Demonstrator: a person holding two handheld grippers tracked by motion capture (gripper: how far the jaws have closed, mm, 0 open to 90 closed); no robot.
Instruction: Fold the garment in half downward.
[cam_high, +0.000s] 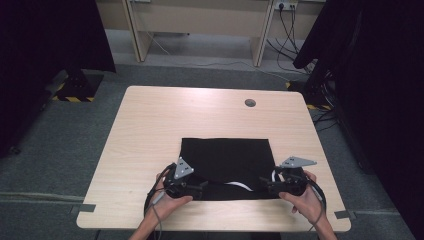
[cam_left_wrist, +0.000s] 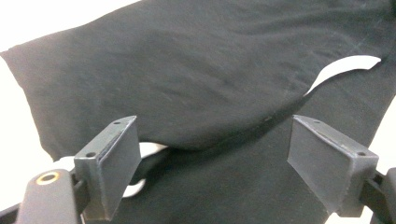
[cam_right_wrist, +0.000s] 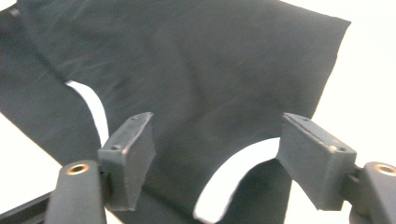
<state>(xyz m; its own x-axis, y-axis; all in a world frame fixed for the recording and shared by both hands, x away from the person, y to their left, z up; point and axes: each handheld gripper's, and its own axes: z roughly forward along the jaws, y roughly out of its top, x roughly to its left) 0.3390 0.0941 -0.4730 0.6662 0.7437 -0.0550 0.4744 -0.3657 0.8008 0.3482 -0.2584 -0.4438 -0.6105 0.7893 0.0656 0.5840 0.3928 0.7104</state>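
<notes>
Black cloth (cam_high: 227, 162): a dark garment or folded fabric lying flat on the near half of the table (cam_high: 150, 125), directly ahead of both pairs of jaws, with its near hem buckled so that white slivers (cam_high: 239, 186) show through, which could be lining, a second layer or the bright table surface. You hold the left gripper (cam_high: 202, 187) at the near left corner and the right gripper (cam_high: 264, 184) at the near right corner, the two tips pointing toward each other along the hem. In the left gripper view the jaws stand wide apart with the raised fold of cloth (cam_left_wrist: 205, 93) beyond and between them, gripping nothing; in the right gripper view the jaws are likewise spread, the cloth (cam_right_wrist: 187, 79) running under and past them, a white curved gap (cam_right_wrist: 233, 177) just inside the right-hand jaw. The step in hand looks like the approach before a pinch on the near edge, probably to fold or smooth the piece. Your next move calls for lowering each pair over the hem so one jaw slides beneath the lifted layer, then closing both together. Little stands in the way: beyond the jaws lie bare tabletop and a small round grommet (cam_high: 250, 103) near the far edge. The chief risk is catching one layer alone.
</notes>
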